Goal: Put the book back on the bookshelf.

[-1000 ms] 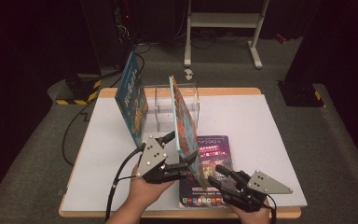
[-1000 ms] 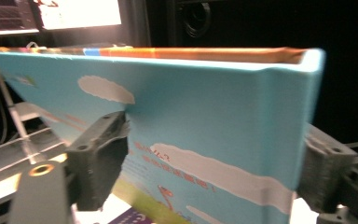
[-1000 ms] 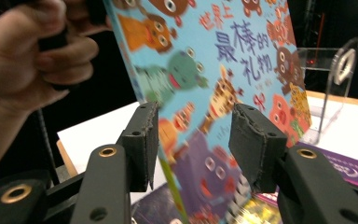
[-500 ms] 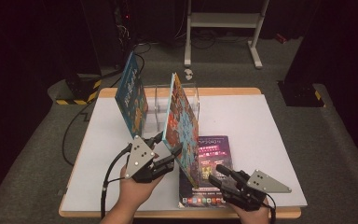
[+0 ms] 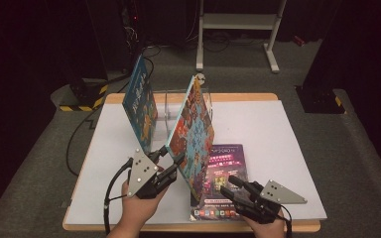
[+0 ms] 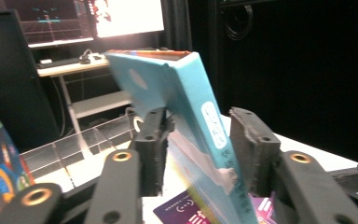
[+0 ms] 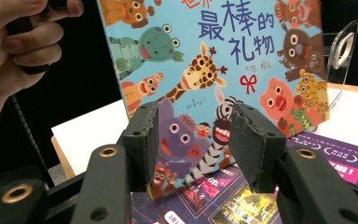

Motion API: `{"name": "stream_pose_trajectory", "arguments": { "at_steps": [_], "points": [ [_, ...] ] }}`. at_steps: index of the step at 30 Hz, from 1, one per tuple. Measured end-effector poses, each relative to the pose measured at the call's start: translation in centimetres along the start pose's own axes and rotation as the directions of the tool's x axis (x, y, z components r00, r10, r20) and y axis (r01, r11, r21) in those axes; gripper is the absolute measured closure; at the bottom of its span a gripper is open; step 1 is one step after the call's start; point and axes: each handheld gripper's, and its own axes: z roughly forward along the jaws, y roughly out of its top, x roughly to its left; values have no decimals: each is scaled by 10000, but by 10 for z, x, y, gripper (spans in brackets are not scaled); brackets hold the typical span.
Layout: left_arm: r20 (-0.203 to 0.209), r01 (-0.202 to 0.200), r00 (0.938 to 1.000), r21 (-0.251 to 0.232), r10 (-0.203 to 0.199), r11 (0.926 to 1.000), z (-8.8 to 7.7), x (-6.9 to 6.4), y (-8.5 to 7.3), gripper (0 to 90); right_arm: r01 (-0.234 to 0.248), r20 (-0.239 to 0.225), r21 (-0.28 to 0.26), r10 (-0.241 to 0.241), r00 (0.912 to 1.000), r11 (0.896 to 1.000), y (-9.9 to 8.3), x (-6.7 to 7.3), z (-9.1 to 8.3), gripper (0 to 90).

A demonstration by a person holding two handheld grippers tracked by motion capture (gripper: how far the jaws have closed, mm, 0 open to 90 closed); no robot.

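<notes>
A picture book with cartoon animals on its cover (image 5: pixel 194 131) stands tilted on the white table (image 5: pixel 278 139), its top near a clear rack (image 5: pixel 171 106). My left gripper (image 5: pixel 176 161) is at the book's lower left edge. Its jaws have just been closing, and in the left gripper view the pads sit on both sides of the book's teal spine (image 6: pixel 186 93), left gripper (image 6: pixel 200 135) shut on it. My right gripper (image 5: pixel 228 186) hovers open over a purple book (image 5: pixel 225 163) lying flat. The right gripper (image 7: pixel 193 135) faces the animal cover (image 7: pixel 205 56), with nothing between its pads.
A second blue book (image 5: pixel 139 104) leans at the rack's left end. The purple book (image 7: pixel 335 158) lies under the standing book's foot. The person's hand (image 7: pixel 14 46) holds the left gripper. A metal stand (image 5: pixel 238 29) and cables lie on the floor beyond the table.
The left gripper has shifted a little left and its jaws have narrowed on the picture book. The book has tipped over leftward, showing more of its cover. The right gripper has stayed put.
</notes>
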Motion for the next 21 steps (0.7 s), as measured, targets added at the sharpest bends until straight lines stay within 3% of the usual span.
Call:
{"name": "stream_pose_trajectory", "arguments": {
  "at_steps": [5, 10, 18, 21],
  "points": [
    [-88, -170, 9998, -96, 169, 9998, -4, 1, -2, 711, -11, -20, -7, 11, 10000, 10000, 0, 0, 1, 522],
    [425, -70, 9991, -276, 82, 9996, -3, 1, -1, 783, -43, 47, -31, 43, 10000, 10000, 0, -2, 0, 523],
    [942, -44, 9955, -555, 97, 9984, -2, 5, -5, 789, -124, 139, -112, 125, 9998, 9999, -1, -5, -4, 523],
    [1060, -300, 9937, -630, 366, 9976, 0, 5, -3, 783, -151, 139, -95, 153, 9998, 9998, -1, -6, -4, 523]
  ]
}}
